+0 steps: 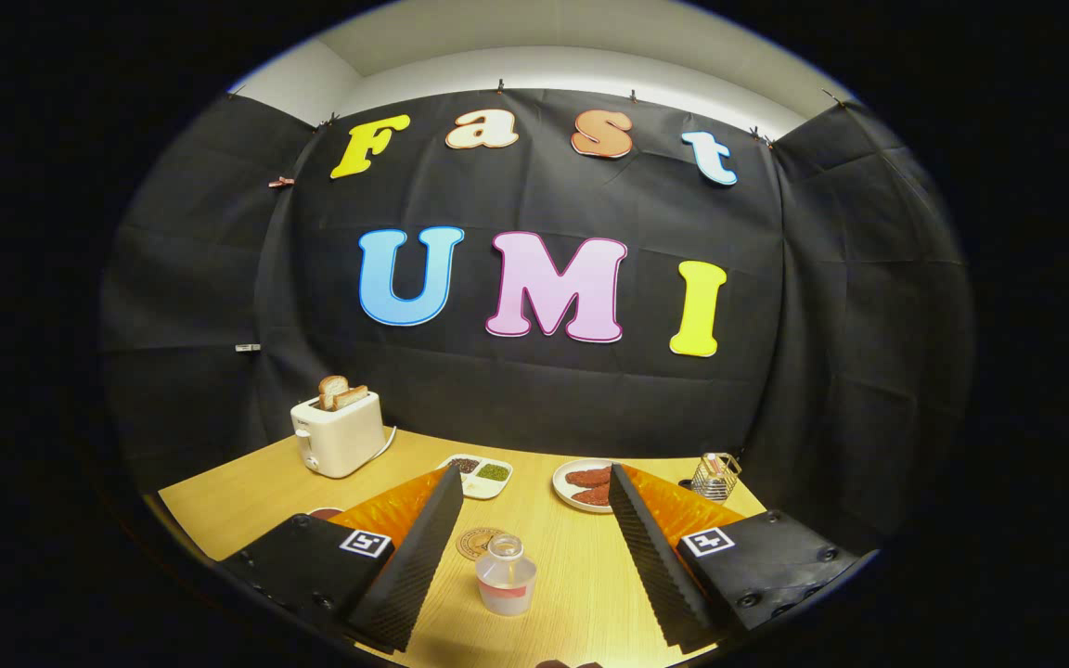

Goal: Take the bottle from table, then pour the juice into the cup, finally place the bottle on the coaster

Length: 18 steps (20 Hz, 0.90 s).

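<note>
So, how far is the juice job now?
Nothing looks done yet. The gripper is open, and the small bottle stands upright on the table between its fingers, not gripped. The coaster just beyond it is bare. Grasping, pouring and placing are all left.

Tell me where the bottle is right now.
The bottle stands upright on the table between the open fingers, just in front of the coaster.

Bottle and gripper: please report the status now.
Gripper open, jaws wide, holding nothing. Bottle upright between them, untouched. Coaster just behind it, bare.
</note>
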Available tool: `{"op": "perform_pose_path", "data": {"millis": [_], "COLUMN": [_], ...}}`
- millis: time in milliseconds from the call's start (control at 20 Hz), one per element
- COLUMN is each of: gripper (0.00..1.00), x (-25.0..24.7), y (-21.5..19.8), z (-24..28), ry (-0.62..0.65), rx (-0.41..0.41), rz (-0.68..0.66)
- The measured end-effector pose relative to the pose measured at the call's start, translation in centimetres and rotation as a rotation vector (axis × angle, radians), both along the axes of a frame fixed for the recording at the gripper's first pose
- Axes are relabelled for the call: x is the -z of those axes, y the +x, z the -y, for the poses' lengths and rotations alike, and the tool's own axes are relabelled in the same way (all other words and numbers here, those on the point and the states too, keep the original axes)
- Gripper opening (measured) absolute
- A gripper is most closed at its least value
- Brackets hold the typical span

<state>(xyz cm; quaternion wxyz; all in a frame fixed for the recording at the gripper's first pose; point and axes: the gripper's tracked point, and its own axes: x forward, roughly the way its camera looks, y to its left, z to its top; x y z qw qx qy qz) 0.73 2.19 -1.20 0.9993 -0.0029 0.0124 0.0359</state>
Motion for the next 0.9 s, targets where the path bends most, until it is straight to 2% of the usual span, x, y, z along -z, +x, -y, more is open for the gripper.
{"op": "perform_pose_path", "data": {"millis": [650, 900], "gripper": [0.97, 0.97], "x": [1.1, 3.2], "y": [0.9, 1.9], "z": [-1.0, -1.5], "ry": [-0.003, -0.002], "rx": [-0.048, -0.077], "rz": [0.001, -0.008]}}
